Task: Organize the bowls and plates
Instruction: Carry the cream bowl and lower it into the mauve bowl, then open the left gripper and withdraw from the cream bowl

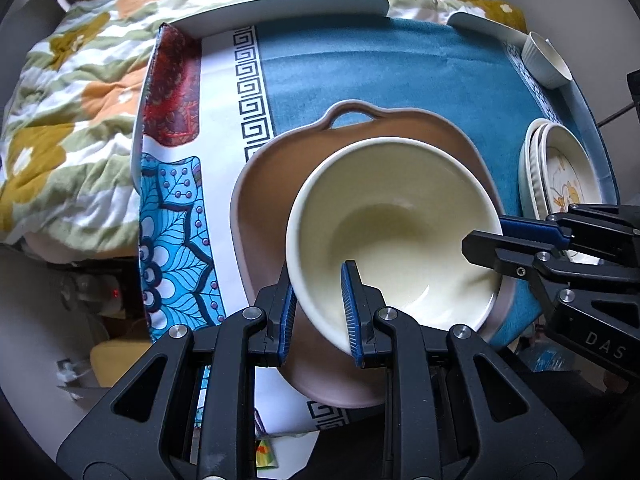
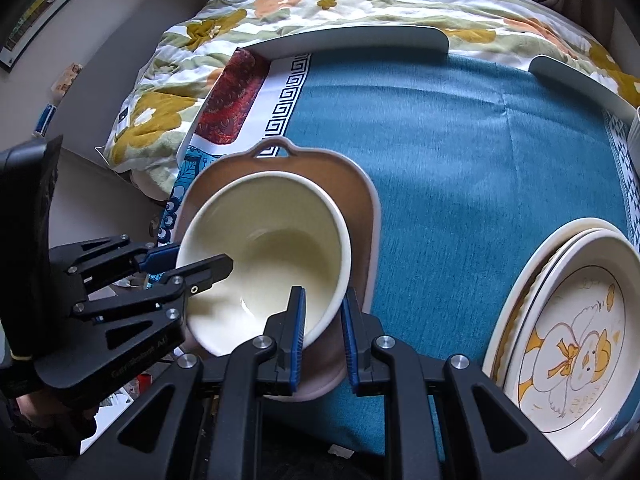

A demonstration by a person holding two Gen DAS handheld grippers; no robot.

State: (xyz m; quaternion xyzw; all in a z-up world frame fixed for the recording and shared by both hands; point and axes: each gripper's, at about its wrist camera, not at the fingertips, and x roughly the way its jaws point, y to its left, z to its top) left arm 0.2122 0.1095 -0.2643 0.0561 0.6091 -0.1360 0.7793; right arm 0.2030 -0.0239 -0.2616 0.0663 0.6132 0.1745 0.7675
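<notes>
A cream bowl [image 1: 396,232] sits inside a wide pinkish-brown dish with a loop handle [image 1: 264,184] on the blue cloth. My left gripper [image 1: 318,312] straddles the bowl's near rim, one finger inside and one outside. My right gripper [image 2: 323,334] straddles the rim on the opposite side [image 2: 264,256]; it also shows in the left wrist view [image 1: 486,240]. A stack of white plates, the top one with a duck drawing [image 2: 576,340], lies to the right. The dish shows in the right wrist view [image 2: 360,208].
A small white ribbed cup [image 1: 546,60] stands at the far right of the table. The table has a raised white rim [image 1: 280,8] at the back. A floral quilt [image 1: 72,92] lies beyond and to the left. A patterned cloth [image 1: 180,216] hangs over the left edge.
</notes>
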